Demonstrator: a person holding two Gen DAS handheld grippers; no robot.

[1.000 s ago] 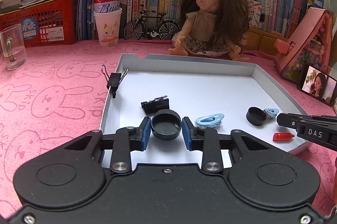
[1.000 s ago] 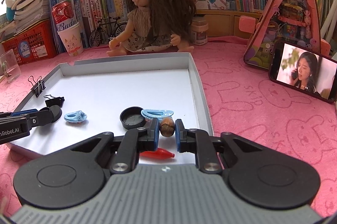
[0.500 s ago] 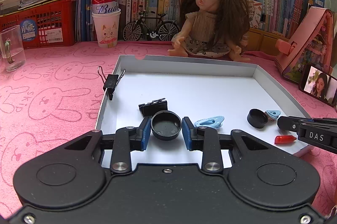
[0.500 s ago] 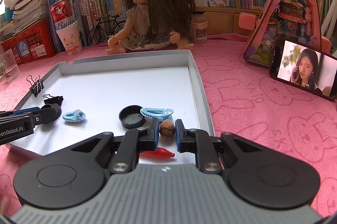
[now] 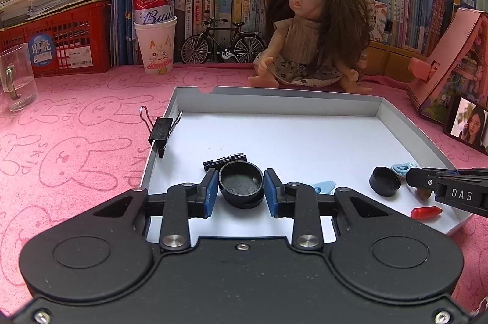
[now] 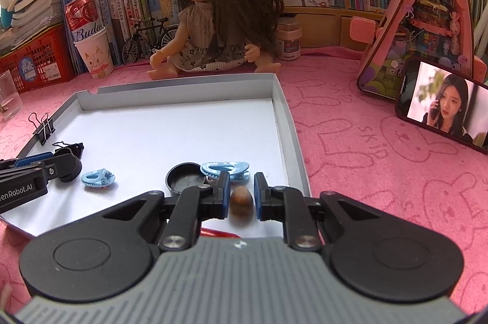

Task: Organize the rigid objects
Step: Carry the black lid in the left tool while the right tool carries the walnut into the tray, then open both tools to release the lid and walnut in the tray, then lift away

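Most small things already lie in the white tray (image 5: pixel 274 101), while the left gripper (image 5: pixel 241 189) pinches a black cap (image 5: pixel 241 183) and the right gripper (image 6: pixel 241 196) is closed on a brown nut (image 6: pixel 241 200) (both not yet put down).

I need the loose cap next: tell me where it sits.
Right wrist view: the black cap lies open-side up in the white tray, near its front right corner, touching the blue clip.
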